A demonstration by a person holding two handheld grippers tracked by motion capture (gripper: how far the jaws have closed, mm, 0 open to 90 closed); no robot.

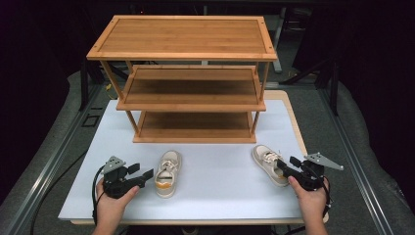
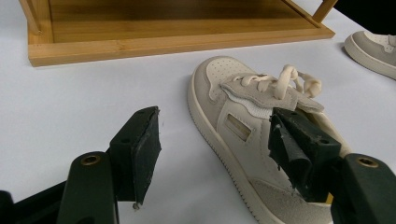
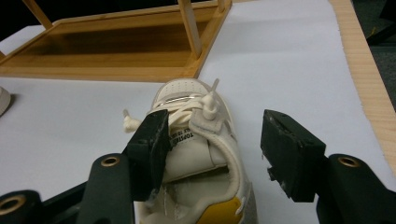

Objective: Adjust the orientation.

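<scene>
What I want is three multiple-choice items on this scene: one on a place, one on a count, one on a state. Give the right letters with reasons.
1. The left shoe and right shoe lie:
A. on the rack's top shelf
B. on the white table, in front of the wooden rack
C. on the floor

2. The wooden rack has how many shelves?
A. two
B. three
C. five

3. The jaws of the right gripper are:
A. open
B. clamped on a lace
C. shut with nothing between them

Key:
1 B, both shoes rest on the white surface before the rack.
2 B, three boards are stacked.
3 A, a wide gap separates the jaws.
</scene>
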